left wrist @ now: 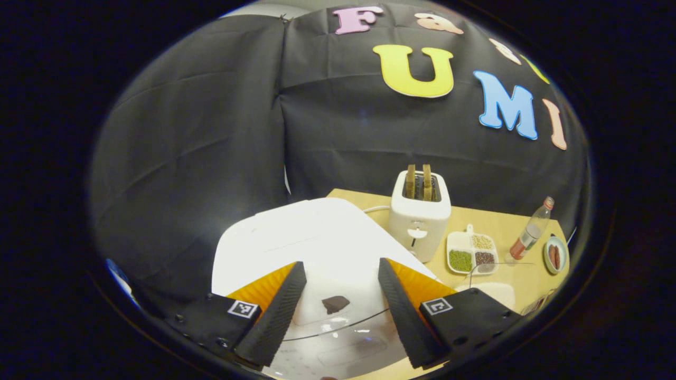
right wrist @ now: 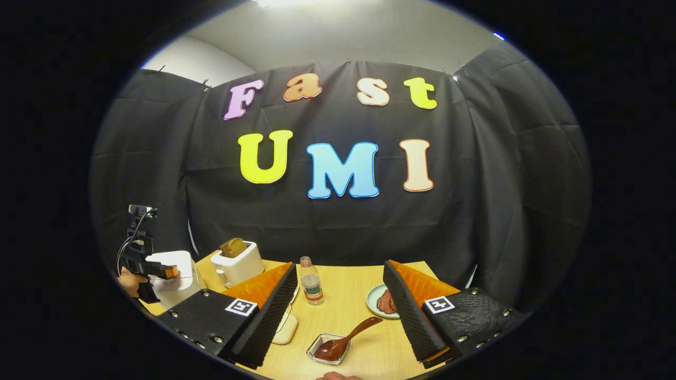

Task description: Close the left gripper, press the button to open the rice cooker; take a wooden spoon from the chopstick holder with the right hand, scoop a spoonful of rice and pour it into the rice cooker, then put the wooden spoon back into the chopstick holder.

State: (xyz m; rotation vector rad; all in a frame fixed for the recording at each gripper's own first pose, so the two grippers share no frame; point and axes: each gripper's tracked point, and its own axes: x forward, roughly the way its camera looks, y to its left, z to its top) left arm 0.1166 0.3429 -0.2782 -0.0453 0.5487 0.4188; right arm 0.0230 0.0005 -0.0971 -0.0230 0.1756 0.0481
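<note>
Your left tool [left wrist: 338, 295] hung spread wide over the shut cooker [left wrist: 311, 237]; bring its fingers together before pressing the button [left wrist: 335, 304]. Your right tool [right wrist: 338, 311], also apart, hovered above the spoon [right wrist: 343, 340].

Black cloth [right wrist: 327, 232] hangs in creased folds as the booth's wall, wrapping round both sides; above it a pale grey room wall [right wrist: 338, 37] shows, brightest near the top where a light glares; a light wooden desk [right wrist: 343, 295] stands against the cloth.
</note>
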